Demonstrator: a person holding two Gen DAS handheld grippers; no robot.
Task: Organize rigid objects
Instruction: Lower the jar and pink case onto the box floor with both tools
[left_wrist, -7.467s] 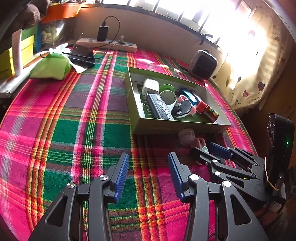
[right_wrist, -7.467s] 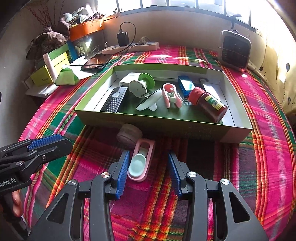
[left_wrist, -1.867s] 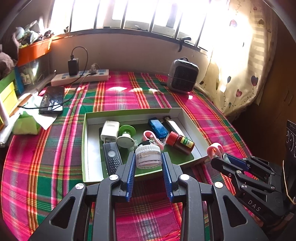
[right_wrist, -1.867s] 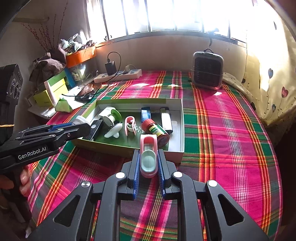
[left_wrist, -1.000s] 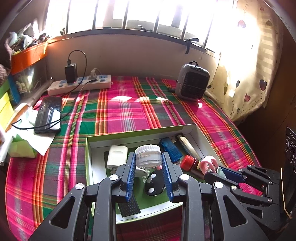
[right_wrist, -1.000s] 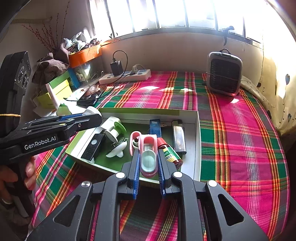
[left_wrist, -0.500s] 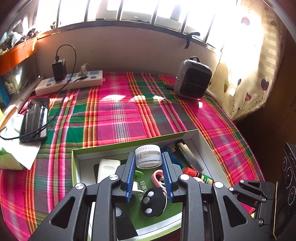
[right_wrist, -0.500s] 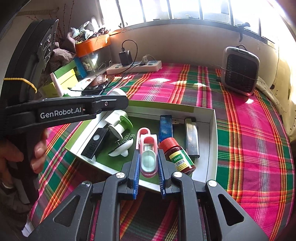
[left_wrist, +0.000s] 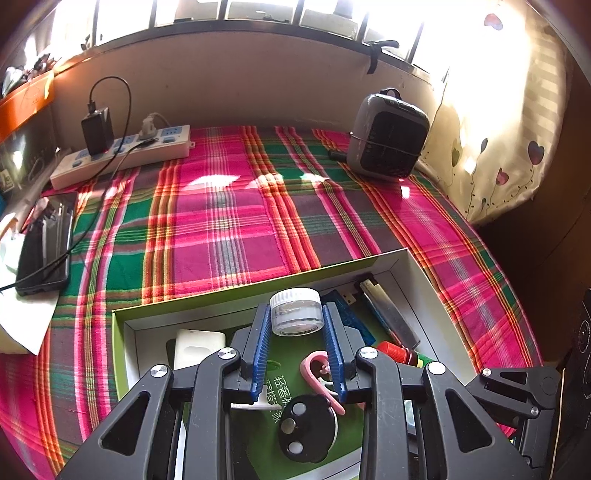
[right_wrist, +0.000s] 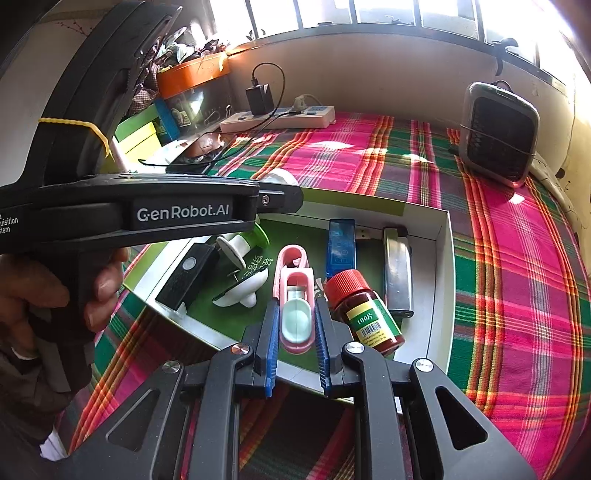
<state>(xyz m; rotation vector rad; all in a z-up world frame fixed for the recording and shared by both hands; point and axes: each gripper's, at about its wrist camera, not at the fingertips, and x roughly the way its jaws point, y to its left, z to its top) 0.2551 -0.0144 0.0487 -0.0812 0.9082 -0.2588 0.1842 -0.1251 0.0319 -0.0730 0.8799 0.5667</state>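
Clear plastic, a small lidded jar (left_wrist: 294, 312) is sitting clamped between the pads of the left gripper (left_wrist: 295, 347), hanging above the green box (left_wrist: 236, 295), presumably so it can be let go inside. Likewise the right gripper (right_wrist: 296, 325) is squeezing a pink-and-mint case (right_wrist: 296, 317) over the near rim, beside the red-capped bottle (right_wrist: 364, 314). Room is looking tight: a lighter (right_wrist: 397, 273), a blue stick (right_wrist: 341, 247) and a black fob (left_wrist: 308, 428) are crowding the floor, with bare green showing mainly mid-box.
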